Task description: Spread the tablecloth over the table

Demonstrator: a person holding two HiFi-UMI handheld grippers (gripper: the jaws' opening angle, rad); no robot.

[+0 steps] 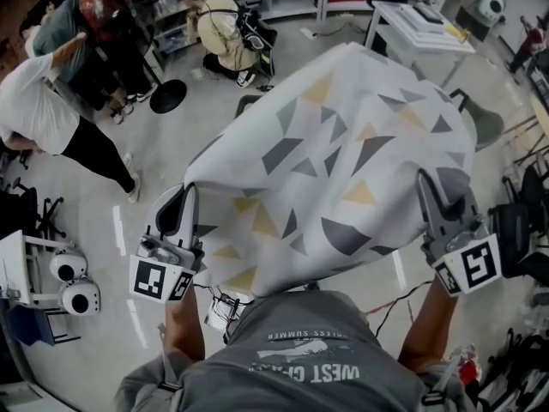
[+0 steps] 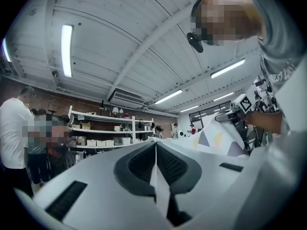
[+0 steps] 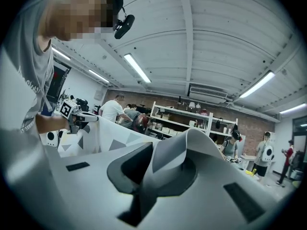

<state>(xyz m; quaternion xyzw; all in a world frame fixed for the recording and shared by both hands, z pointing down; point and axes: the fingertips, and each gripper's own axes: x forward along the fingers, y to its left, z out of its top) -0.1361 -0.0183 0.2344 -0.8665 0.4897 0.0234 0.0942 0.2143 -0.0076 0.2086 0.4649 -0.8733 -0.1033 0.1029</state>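
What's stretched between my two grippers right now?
The tablecloth, its near edge clamped in the left gripper and the right gripper; the head view shows it.

You hold both grippers out in front of you, roughly level and well apart, with your left forearm (image 1: 182, 320) and right forearm (image 1: 426, 320) stretched forward. Your left gripper (image 1: 184, 197) has its jaws pressed together on an edge of the tablecloth (image 1: 343, 161). Your right gripper (image 1: 431, 187) pinches a fold of it between closed jaws.
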